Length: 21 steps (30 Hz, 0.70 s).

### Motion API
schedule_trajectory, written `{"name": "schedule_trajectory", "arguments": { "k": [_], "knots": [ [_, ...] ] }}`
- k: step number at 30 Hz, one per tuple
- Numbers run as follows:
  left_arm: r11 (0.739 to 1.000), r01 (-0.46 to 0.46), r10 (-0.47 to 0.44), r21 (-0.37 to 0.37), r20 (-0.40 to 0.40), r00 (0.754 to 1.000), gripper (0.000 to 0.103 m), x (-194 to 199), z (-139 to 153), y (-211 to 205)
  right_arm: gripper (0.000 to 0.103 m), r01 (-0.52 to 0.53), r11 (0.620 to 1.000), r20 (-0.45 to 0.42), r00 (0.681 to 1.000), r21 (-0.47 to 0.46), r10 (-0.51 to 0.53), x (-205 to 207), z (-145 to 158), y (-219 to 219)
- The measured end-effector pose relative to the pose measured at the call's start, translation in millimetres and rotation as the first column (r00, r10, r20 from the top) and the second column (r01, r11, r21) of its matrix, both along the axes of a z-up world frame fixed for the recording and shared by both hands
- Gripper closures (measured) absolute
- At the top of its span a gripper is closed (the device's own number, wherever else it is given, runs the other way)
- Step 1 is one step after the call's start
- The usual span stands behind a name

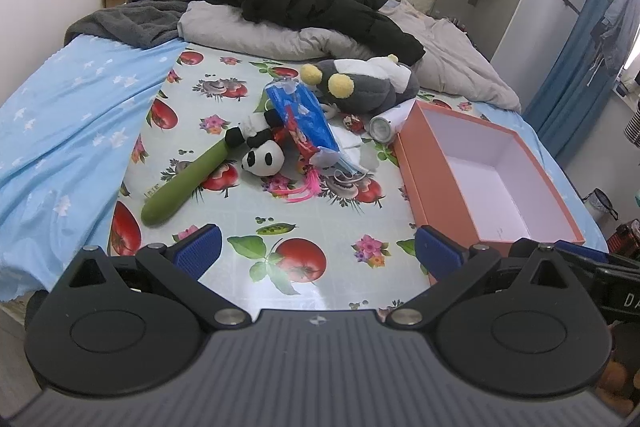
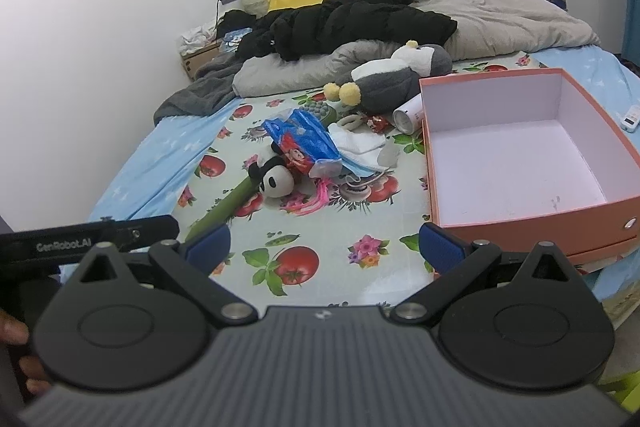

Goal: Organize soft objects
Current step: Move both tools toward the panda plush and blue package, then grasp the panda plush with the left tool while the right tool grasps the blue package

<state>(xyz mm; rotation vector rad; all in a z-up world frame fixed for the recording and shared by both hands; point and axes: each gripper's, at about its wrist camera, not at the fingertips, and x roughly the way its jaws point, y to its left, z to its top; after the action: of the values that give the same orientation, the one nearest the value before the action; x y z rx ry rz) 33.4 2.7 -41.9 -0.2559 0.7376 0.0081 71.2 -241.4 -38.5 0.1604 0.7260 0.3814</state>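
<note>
While both grippers hover above the near edge of the bed, the left gripper [image 1: 316, 251] and right gripper [image 2: 326, 247] each have their fingers spread wide and grip nothing. On the fruit-print cloth [image 1: 320, 227] lie a panda [image 1: 264, 157], a green plush [image 1: 184, 183], a blue bag [image 1: 304, 119] and a grey plush [image 1: 368, 83], clustered left of the box [image 1: 492, 179]. That box sits open-topped on the bed's right side, white roll [image 1: 390, 123] just beside its far corner.
</note>
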Motion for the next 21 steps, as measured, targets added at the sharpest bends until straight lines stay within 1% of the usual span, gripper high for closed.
{"name": "schedule_trajectory", "arguments": {
  "k": [7,16,18,21],
  "knots": [
    [1.000,0.005,-0.005,0.009,-0.012,1.000,0.000,19.3,-14.2,0.9,0.001,-0.005,1.000,0.005,1.000,-0.010,0.005,7.4,-5.1,2.5],
    [1.000,0.003,-0.002,0.015,-0.046,0.999,0.000,50.9,-32.6,8.8,0.001,-0.028,1.000,-0.029,0.999,0.004,0.028,32.4,-20.2,14.0],
    [1.000,-0.004,0.005,0.026,-0.053,0.999,0.000,58.8,-38.3,11.4,0.005,-0.043,0.999,-0.032,0.999,0.006,0.043,39.8,-24.0,18.3],
    [1.000,-0.015,0.016,0.026,-0.055,0.998,0.000,71.7,-48.1,18.2,0.007,-0.061,0.998,-0.036,0.998,0.007,0.061,54.3,-30.4,24.6]
  ]
}}
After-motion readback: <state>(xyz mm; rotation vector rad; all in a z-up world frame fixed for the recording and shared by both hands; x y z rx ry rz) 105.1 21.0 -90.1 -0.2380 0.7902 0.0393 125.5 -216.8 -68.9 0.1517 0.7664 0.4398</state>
